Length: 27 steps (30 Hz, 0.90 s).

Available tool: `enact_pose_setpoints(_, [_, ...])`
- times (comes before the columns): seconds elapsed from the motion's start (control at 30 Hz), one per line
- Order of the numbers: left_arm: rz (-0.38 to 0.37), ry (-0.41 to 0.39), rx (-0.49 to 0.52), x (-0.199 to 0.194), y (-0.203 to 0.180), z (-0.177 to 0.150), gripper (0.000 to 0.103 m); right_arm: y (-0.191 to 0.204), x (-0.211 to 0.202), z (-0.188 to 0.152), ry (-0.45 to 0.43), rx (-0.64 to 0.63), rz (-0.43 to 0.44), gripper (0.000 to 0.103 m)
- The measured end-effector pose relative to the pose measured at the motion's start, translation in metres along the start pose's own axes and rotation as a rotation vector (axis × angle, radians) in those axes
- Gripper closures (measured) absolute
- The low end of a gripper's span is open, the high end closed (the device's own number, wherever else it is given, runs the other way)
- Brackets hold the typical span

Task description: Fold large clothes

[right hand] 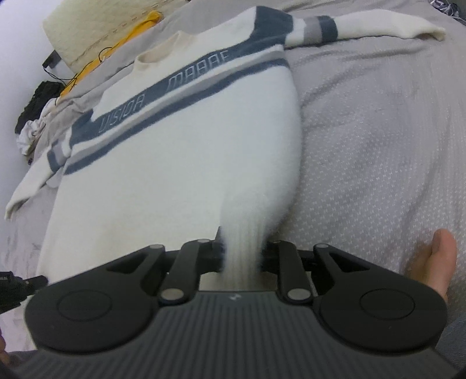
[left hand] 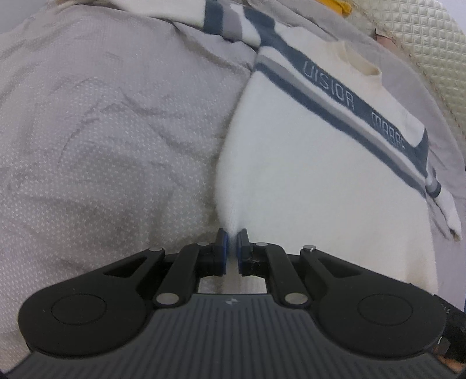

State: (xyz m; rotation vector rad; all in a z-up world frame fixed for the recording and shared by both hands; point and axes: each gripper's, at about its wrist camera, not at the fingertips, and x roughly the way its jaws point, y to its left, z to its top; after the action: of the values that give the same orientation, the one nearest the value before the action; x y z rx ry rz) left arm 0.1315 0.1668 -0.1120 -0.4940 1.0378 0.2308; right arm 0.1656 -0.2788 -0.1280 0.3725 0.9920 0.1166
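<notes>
White sweater (right hand: 174, 163) with slate-blue and grey bands

Pale lettering runs along its blue chest stripe; the bedspread (right hand: 378, 145) is light grey with a fine white fleck pattern; yellow cloth (right hand: 145, 20) lies at the far edge.

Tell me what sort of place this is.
Most likely a bedroom, with the work done on a bed. The sweater lies spread on a soft grey patterned bedspread, a quilted cream headboard or cushion stands at the far end, and loose clothes are heaped beside it.
</notes>
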Motion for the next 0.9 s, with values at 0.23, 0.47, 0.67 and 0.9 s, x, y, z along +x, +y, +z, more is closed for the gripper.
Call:
enact_pose_setpoints(0.23, [-0.014,-0.076,0.05,-0.018,-0.016,-0.006,0.056,-0.001,-0.021,0.002,-0.026,0.008,-0.01,0.051])
enact_pose_setpoints(0.47, [0.011,-0.231,0.187,-0.05,-0.047,-0.009,0.05,0.009,-0.059,0.014,-0.197,-0.064,0.001,0.03])
enact_pose_setpoints(0.67, [-0.039,-0.343,0.327,-0.074,-0.096,-0.012,0.05,0.021,-0.08,0.03,-0.327,-0.158,0.041,0.03])
enact_pose_setpoints(0.9, [-0.079,-0.453,0.49,-0.082,-0.17,-0.018,0.05,0.022,-0.091,0.047,-0.455,-0.233,0.026,0.03])
